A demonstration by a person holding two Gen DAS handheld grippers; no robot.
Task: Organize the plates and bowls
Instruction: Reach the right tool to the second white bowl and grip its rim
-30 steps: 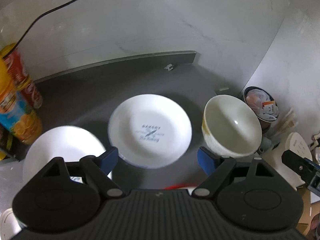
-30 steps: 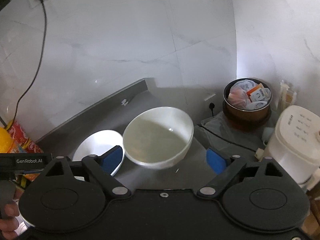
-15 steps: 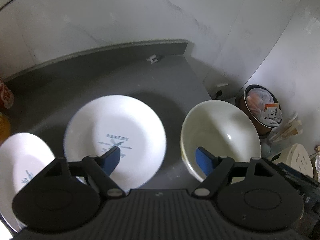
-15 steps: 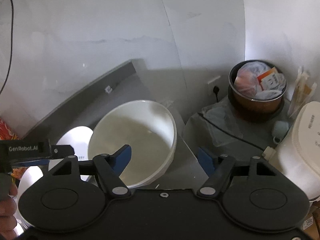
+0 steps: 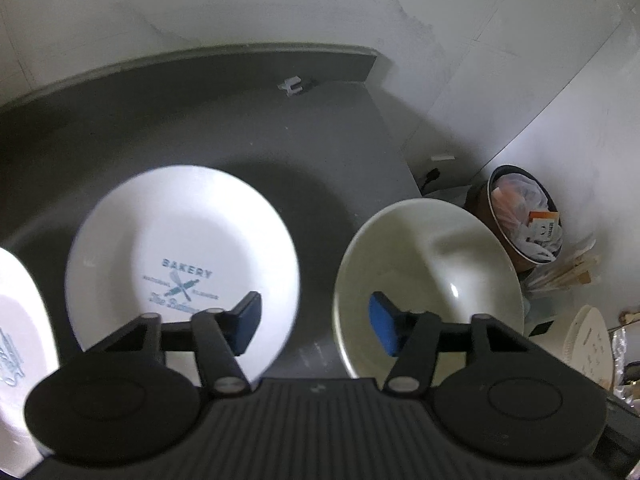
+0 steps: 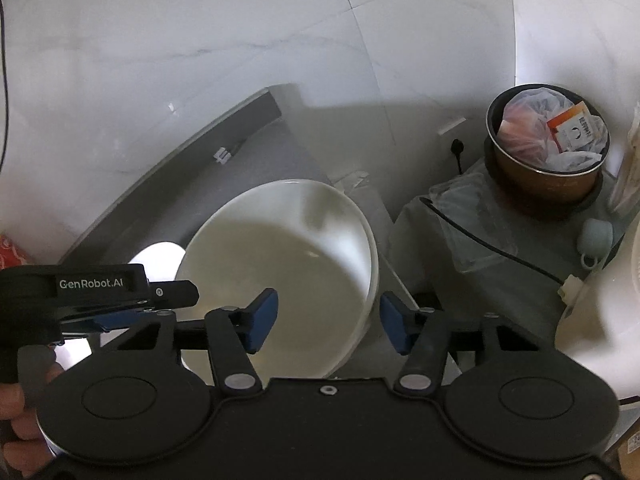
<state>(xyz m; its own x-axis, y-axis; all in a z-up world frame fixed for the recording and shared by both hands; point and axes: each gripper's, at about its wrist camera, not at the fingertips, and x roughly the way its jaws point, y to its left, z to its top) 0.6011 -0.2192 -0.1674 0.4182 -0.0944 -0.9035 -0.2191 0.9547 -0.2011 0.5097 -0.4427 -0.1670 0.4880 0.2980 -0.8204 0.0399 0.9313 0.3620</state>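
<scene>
From the left wrist, the left gripper (image 5: 314,322) had swung right, hanging wide open and empty between the bakery plate (image 5: 182,268) and bowl (image 5: 428,288), while from the right wrist the right gripper (image 6: 328,322), also open, now straddled the bowl's (image 6: 280,272) right rim, so a grab looked close.

Both wrist cameras are looking steeply down at the grey counter (image 5: 248,140) from close range, sharing the bowl (image 5: 428,276) (image 6: 280,264) and corner pot (image 6: 548,152).
</scene>
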